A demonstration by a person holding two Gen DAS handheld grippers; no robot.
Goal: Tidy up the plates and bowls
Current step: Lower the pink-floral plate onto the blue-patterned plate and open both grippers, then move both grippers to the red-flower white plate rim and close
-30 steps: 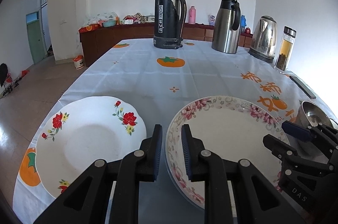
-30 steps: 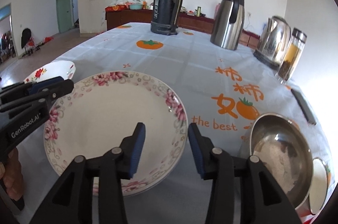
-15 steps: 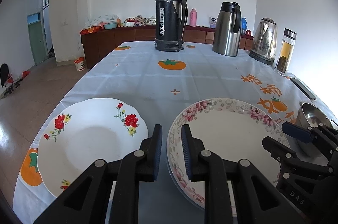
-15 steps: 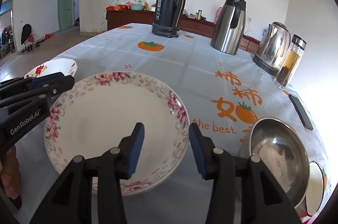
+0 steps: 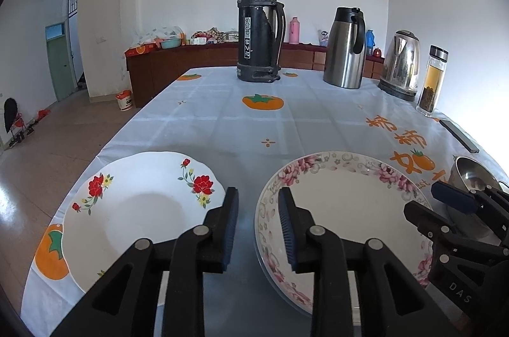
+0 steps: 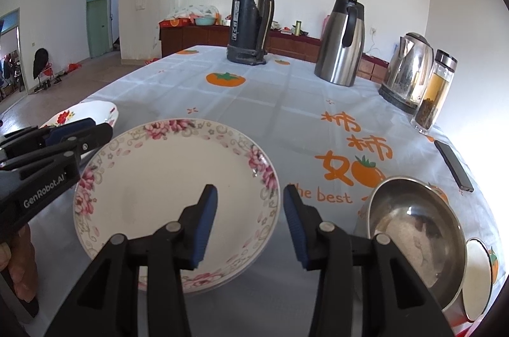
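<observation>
One small bowl [image 6: 477,270], mostly hidden.

Both tools are showing black plastic arms with silver rivets and ribbed blue pads — the left gripper [image 5: 258,225] reading "GenRobot.AI", the right gripper [image 6: 250,224] "DAS".

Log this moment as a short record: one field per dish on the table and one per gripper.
pink-flowered round plate: centre, seemingly atop another plate
red-flowered white scalloped plate: left of it, apart
stainless steel bowl: right of the pink-flowered plate
small white dish: beside the steel bowl, at the table edge
left gripper: open, empty, over the gap between the plates
right gripper: open, empty, above the pink-flowered plate's right rim
</observation>
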